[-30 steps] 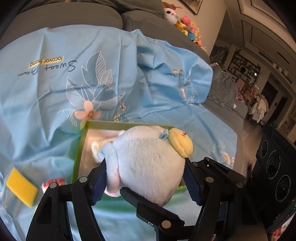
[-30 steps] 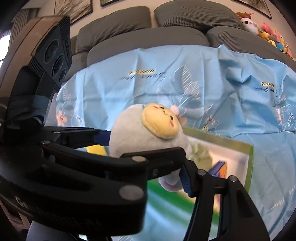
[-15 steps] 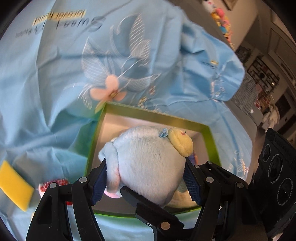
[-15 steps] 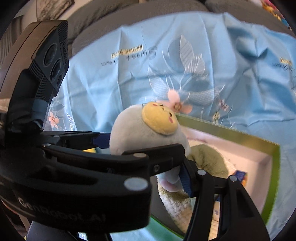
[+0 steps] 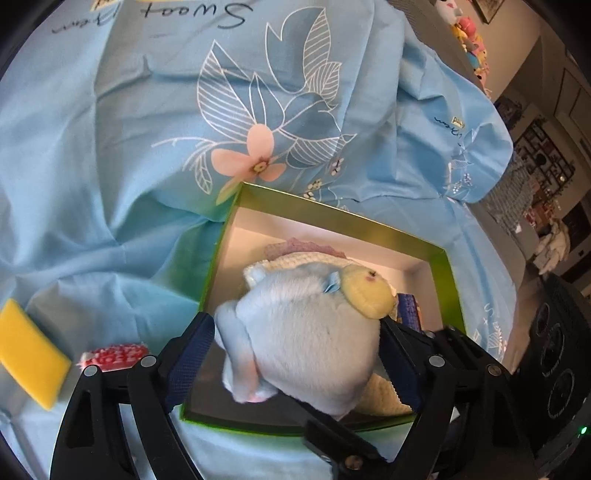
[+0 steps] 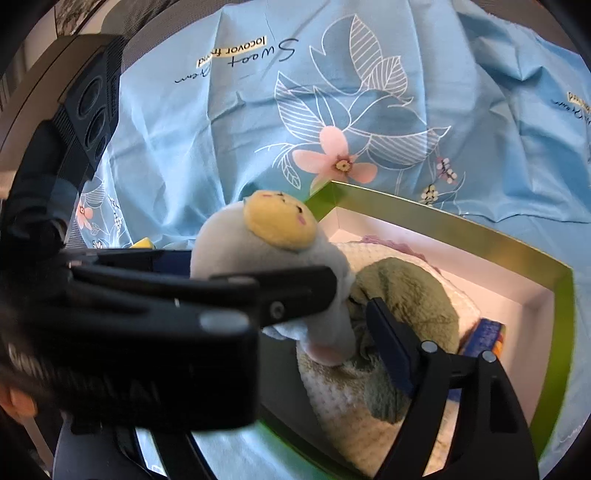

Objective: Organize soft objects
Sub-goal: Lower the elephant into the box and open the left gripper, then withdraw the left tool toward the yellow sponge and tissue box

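Note:
My left gripper (image 5: 299, 354) is shut on a pale blue plush toy (image 5: 310, 332) with a yellow face and holds it over the green-rimmed box (image 5: 332, 218). The plush also shows in the right wrist view (image 6: 266, 251), above the box (image 6: 443, 221). Inside the box lie a cream knitted cloth (image 6: 343, 398), a green plush (image 6: 410, 291), a purple knit piece (image 5: 295, 245) and a blue item (image 6: 484, 336). My right gripper shows one finger (image 6: 388, 339) at the box; the left gripper's body hides the other, so its state is unclear.
A light blue floral sheet (image 5: 184, 110) covers the sofa. A yellow sponge (image 5: 29, 354) and a red-and-white item (image 5: 114, 356) lie on the sheet left of the box. Stuffed toys (image 5: 465, 26) sit far back right.
Both grippers have moved forward and tilted down over the box. The blue plush, still held, now hangs above the box's contents, and more of the interior shows.

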